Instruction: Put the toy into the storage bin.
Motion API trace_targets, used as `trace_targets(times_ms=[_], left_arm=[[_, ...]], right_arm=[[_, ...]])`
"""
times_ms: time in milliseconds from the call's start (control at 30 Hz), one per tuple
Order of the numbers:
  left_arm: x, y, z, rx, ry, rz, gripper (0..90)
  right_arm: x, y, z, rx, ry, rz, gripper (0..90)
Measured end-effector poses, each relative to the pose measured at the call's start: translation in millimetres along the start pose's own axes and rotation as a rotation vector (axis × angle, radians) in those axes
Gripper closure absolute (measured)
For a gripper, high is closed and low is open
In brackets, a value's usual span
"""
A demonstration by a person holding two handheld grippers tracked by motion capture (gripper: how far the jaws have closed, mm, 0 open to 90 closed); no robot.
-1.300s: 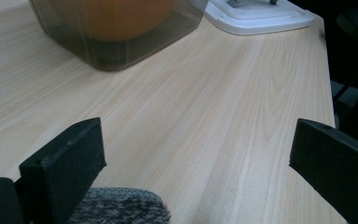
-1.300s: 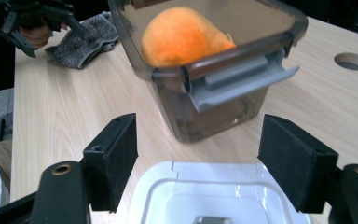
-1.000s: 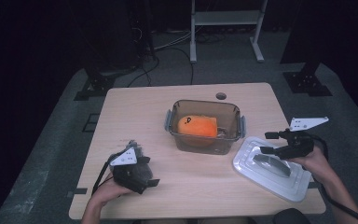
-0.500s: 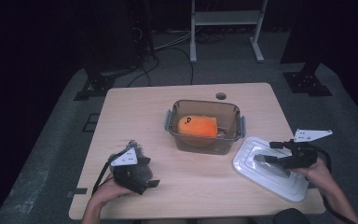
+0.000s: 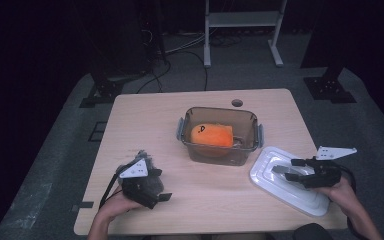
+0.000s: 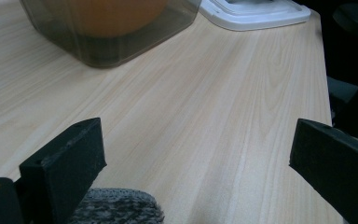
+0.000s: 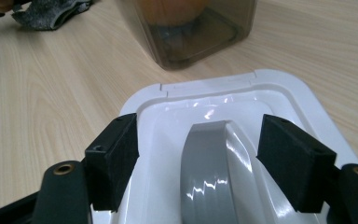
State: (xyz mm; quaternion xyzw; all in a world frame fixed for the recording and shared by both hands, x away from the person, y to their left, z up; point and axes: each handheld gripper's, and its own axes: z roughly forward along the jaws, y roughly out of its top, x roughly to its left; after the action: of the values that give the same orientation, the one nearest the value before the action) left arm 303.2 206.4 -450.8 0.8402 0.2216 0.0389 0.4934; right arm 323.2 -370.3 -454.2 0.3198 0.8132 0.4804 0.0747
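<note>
The scene was viewed from above and behind the person's side, the high view being tilted forward and down so that the whole table (image 5: 145, 120) and the dark floor beyond were taken in from a distance. The left gripper view was taken low and close over the tabletop, along its own two jaws, toward the container (image 6: 107, 32) ahead and the white lid (image 6: 256, 11) farther off. The right gripper view was taken close above the lid (image 7: 279, 88), its grey handle (image 7: 209, 168) lying between the jaws, with the container (image 7: 191, 28) just beyond. Container, lid and tabletop were shared by all three views.
</note>
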Motion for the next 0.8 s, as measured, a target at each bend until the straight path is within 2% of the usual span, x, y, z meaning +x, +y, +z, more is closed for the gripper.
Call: trace_targets(times_ms=[267, 567, 667, 700, 800], left_arm=[[-0.1, 0.2, 0.1, 0.000, -0.001, 0.001, 2.3], [-0.1, 0.1, 0.1, 0.000, -0.003, 0.000, 2.3], [-0.3, 0.2, 0.0, -0.001, -0.003, 0.000, 2.3], [-0.2, 0.2, -0.2, -0.001, -0.003, -0.001, 2.3], [-0.2, 0.2, -0.2, -0.001, -0.004, -0.002, 2.3]], right_arm=[[0.6, -6.7, 1.5, 0.017, -0.015, -0.013, 32.1], [0.8, -11.2, 2.1, 0.026, -0.027, -0.047, 49.2], [0.4, -11.9, 2.6, 0.029, -0.033, -0.059, 50.7], [0.3, -12.9, 2.6, 0.031, -0.035, -0.062, 54.2], [0.0, -14.2, 3.0, 0.035, -0.037, -0.068, 57.5]])
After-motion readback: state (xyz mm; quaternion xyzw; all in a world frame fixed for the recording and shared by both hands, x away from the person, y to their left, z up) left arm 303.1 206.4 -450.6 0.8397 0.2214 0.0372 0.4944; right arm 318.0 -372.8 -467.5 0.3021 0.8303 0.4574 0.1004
